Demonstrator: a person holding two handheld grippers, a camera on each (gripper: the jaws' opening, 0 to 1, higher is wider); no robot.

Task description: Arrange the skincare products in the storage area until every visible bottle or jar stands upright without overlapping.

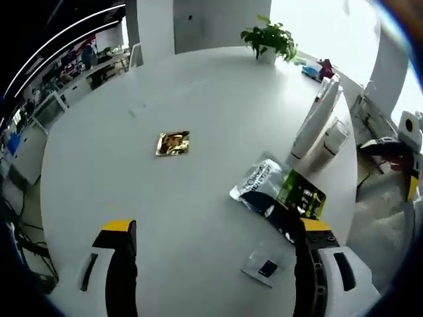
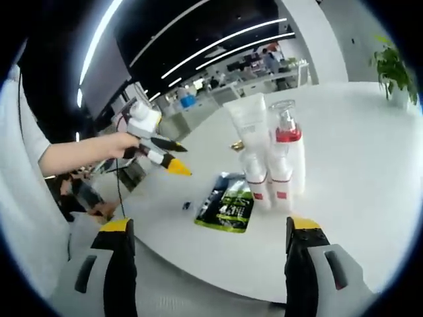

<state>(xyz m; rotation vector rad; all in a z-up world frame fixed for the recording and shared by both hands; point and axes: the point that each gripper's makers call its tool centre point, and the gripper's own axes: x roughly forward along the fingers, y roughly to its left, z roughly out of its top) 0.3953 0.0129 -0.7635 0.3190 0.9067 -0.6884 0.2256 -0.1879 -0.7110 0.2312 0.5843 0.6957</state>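
Observation:
A tall white tube [image 2: 248, 122], a clear pump bottle with a red band [image 2: 285, 132] and two small white bottles [image 2: 254, 178] stand upright in a tight cluster on the round white table [image 2: 357, 165]. In the left gripper view the white tube [image 1: 316, 122] and a small bottle [image 1: 334, 139] sit at the table's right edge. A black-and-green pouch [image 2: 228, 205] [image 1: 281, 191] lies flat beside them. My right gripper [image 2: 210, 231] is open, short of the table edge. My left gripper [image 1: 215, 231] is open above the table; a hand holds it [image 2: 182, 158] to the left of the bottles.
A gold sachet [image 1: 172, 143] lies mid-table and a small clear sachet [image 1: 264, 269] near the pouch. A potted plant [image 1: 269, 39] stands at the far edge. A person's sleeve [image 2: 26, 198] is at the left. Desks and shelves stand beyond the table.

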